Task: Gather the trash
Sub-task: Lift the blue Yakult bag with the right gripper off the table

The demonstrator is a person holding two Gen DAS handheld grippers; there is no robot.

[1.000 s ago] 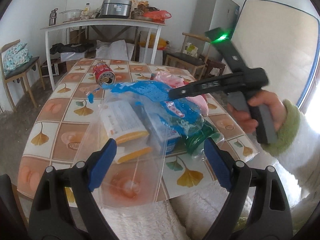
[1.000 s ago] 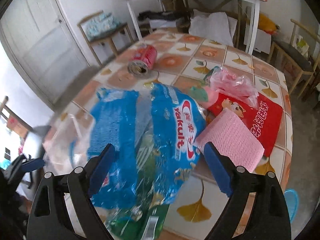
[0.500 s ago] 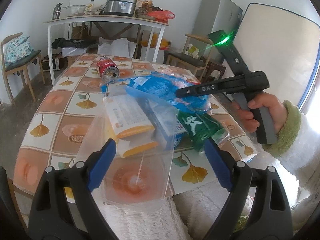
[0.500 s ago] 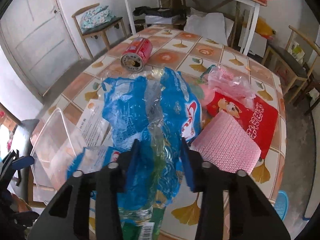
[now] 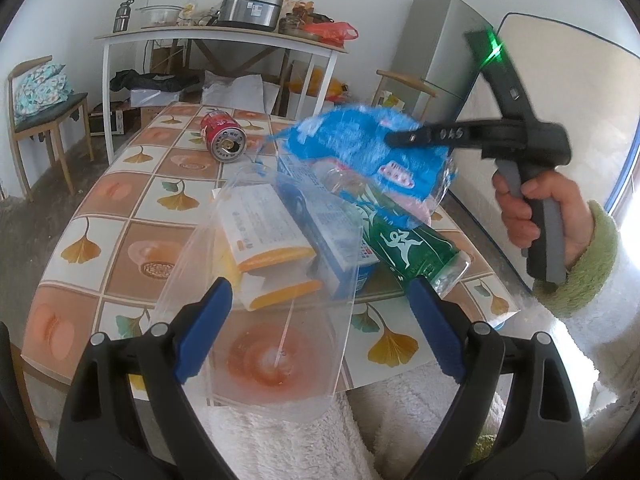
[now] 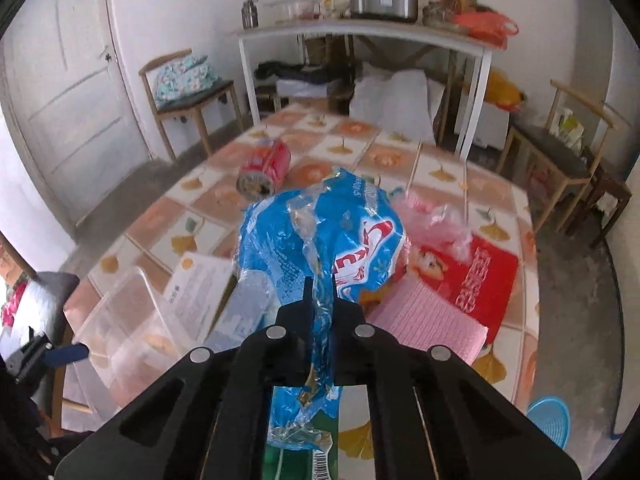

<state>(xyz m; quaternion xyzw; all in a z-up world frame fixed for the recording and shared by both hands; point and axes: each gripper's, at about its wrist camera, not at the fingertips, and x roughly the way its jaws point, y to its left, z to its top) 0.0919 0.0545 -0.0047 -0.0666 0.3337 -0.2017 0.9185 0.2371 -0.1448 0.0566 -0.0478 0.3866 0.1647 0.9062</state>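
One blue wrapper (image 6: 320,248) sits pinched in my right tool (image 6: 320,292), whose jaws have just closed on it, lifted above the tabletop (image 6: 516,328). Just beneath it lie a green bottle (image 5: 412,244) and cartons in a clear bag (image 5: 280,320). My left tool (image 5: 320,320) gapes released, straddling that bag. Beyond: red can (image 5: 223,136).

Blue wrapper (image 5: 360,148) motion-blurred; green bottle (image 5: 412,248) perhaps partly hidden beneath.

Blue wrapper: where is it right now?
Pinched in the right gripper, the blue wrapper hangs above the green bottle and the boxes, right of the red can in the right wrist view.
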